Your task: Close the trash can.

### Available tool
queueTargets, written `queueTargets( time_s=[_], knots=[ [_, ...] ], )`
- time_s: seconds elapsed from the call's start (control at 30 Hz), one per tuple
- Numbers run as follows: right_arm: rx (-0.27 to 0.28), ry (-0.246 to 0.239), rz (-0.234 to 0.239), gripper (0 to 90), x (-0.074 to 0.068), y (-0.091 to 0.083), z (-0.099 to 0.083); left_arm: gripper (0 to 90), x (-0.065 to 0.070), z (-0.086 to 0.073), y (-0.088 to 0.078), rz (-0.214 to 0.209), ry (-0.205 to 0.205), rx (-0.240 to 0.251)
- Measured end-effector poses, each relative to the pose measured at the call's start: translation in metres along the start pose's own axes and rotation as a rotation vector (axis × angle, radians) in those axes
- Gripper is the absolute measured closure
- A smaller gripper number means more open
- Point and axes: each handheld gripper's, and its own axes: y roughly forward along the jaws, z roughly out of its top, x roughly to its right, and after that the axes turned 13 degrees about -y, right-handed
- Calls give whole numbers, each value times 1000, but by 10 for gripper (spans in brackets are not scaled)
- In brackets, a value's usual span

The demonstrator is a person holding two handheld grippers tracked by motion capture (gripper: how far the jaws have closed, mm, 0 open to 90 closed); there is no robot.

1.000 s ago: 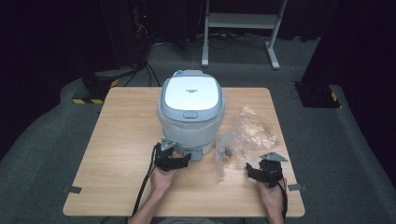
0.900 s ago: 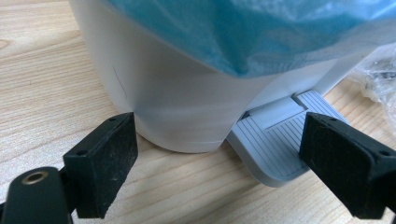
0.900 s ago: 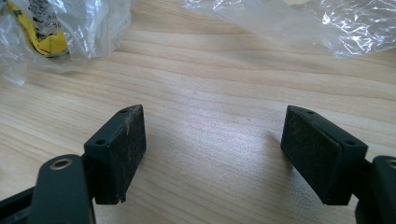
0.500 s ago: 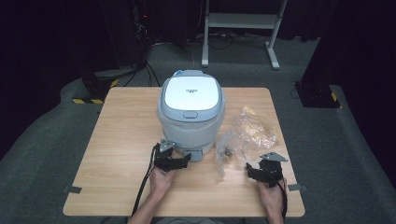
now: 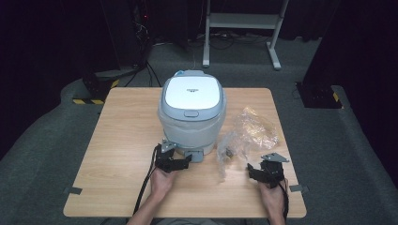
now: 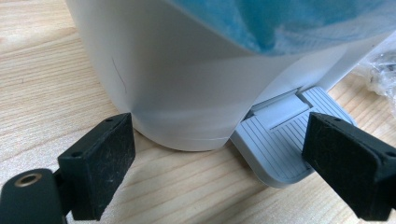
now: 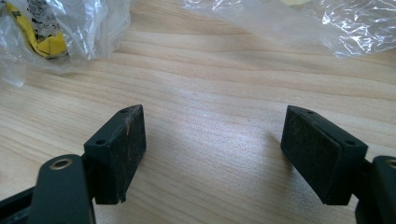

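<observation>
The white round plastic pedal bin stands mid-table; its grey ribbed pedal lies just before the left gripper, jaws wide, empty. The right gripper, equally wide, empty, hovers beside the crinkled clear bag. Pressing off-centre might tip the bin

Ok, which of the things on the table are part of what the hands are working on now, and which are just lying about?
In the job:
- pedal bin, lid shut
- its grey foot pedal, next to the open left tool

Lying about:
- crumpled clear plastic bags, right of the bin
- the open right tool rests over bare table, short of the bags
</observation>
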Motion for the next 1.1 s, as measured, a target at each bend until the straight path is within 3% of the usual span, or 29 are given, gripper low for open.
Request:
queueTargets(
  time_s=[0.73,1.1],
  knots=[
    [0,0,0,221,0,0,0,93,3,1,6,45,38,-64],
    [-4,8,-8,213,0,1,1,92,2,2,7,39,25,-80]
  ],
)
